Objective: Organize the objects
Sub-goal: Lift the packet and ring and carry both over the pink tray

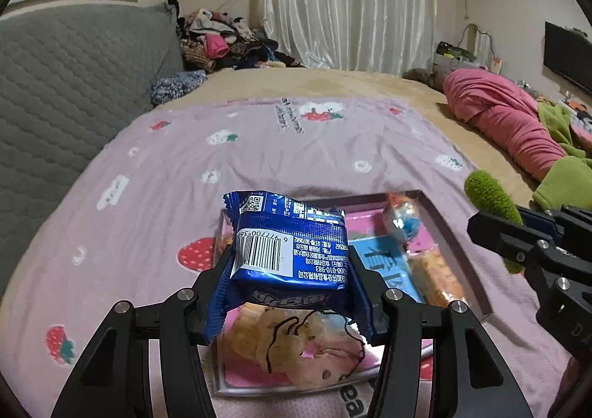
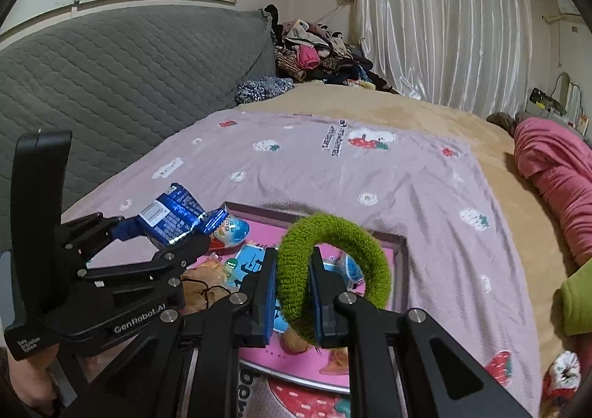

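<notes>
My left gripper (image 1: 290,270) is shut on a blue foil snack packet (image 1: 288,251), barcode side up, held above a shallow tray (image 1: 447,233) with a pink floor. My right gripper (image 2: 292,277) is shut on a fuzzy green hair scrunchie (image 2: 325,223), also above the tray (image 2: 401,262). The right wrist view shows the left gripper (image 2: 162,233) to the left with the packet (image 2: 174,214). In the left wrist view the right gripper (image 1: 518,244) and the scrunchie (image 1: 488,192) are at the right edge. In the tray lie a beige scrunchie (image 1: 296,340), a light blue card (image 1: 388,262), an orange packet (image 1: 436,273) and a wrapped egg (image 2: 231,227).
The tray rests on a pink strawberry-print blanket (image 1: 259,159) spread over a tan bed. A grey quilted headboard (image 1: 74,85) stands at the left and a clothes pile (image 1: 222,40) lies behind. A rolled pink quilt (image 1: 499,114) and a green garment (image 1: 566,181) lie at the right. A hand (image 2: 26,381) holds the left gripper's handle.
</notes>
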